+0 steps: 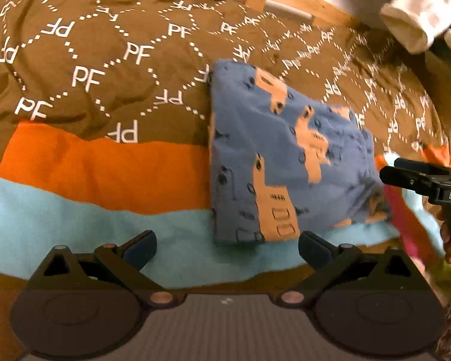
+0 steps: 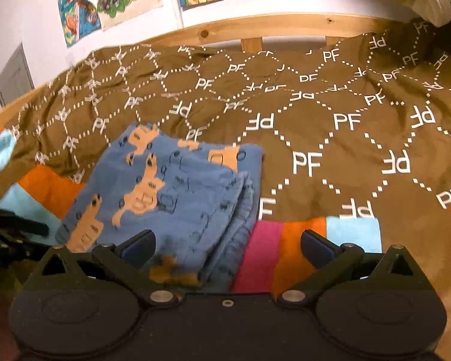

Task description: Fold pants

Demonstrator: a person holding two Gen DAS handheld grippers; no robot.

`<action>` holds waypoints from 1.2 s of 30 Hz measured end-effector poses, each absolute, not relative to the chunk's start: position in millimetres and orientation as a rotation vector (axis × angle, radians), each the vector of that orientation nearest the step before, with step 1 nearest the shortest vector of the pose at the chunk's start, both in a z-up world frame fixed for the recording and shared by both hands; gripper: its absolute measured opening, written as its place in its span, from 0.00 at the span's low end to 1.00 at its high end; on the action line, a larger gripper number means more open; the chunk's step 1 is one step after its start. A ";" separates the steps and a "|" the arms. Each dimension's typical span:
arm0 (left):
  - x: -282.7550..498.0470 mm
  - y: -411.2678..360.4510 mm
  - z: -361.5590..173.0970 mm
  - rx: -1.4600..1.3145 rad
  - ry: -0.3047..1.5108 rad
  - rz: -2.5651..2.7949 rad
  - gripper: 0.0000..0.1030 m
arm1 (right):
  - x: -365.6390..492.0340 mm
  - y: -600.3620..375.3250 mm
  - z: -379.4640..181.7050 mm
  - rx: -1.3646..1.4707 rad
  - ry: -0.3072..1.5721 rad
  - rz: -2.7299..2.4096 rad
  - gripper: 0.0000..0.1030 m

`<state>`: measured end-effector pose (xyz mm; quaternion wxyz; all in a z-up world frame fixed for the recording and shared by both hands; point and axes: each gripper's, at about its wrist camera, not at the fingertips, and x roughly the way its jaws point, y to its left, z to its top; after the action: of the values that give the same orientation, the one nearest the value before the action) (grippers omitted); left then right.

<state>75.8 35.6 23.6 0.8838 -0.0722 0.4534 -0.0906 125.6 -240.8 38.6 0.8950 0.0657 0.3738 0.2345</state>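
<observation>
We work over a bed (image 1: 111,69) spread with a brown cover (image 2: 330,150) printed with white "PF" letters and dotted diamonds. Along its near edge runs a border (image 1: 105,162) of orange and pale blue; in the right wrist view this border also shows pink and light-blue blocks. A pale wooden frame (image 2: 285,27) closes the far edge, and behind it stands a white wall (image 2: 30,15) hung with bright posters (image 2: 105,0). A grey panel, perhaps a door, shows low on that wall at the left. Something white and cloth-like (image 1: 421,15) sits at the far right corner; we cannot tell what it is.

The pants (image 1: 285,162), blue with tan animal figures, lie folded into a compact block at the near edge, partly on the brown cover and partly on the border. Nothing covers them.

Our left gripper (image 1: 227,248) hangs just short of the pants' near edge, jaws spread wide and empty. Our right gripper (image 2: 227,248) is likewise wide open and empty, its left finger over the pants' near corner; whether it touches, we cannot tell.

Only the right view shows the stacked layers at the pants' right edge, and the wall. The left view shows the right gripper beside the pants.
</observation>
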 end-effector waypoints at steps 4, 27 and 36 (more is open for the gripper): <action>86.0 45.9 26.2 -0.199 0.931 -0.180 1.00 | 145.9 -245.4 40.1 0.173 0.779 0.513 0.99; 107.0 47.0 19.4 -0.247 0.913 -0.244 0.85 | 209.8 -249.7 15.5 0.303 0.845 0.636 0.70; 106.6 35.4 23.1 -0.204 0.937 -0.275 0.48 | 202.4 -249.8 13.2 0.416 0.830 0.611 0.34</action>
<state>106.6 35.4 23.1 0.8782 -0.0980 0.4493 -0.1317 202.4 -249.8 13.2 0.8496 0.1976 0.3938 0.2899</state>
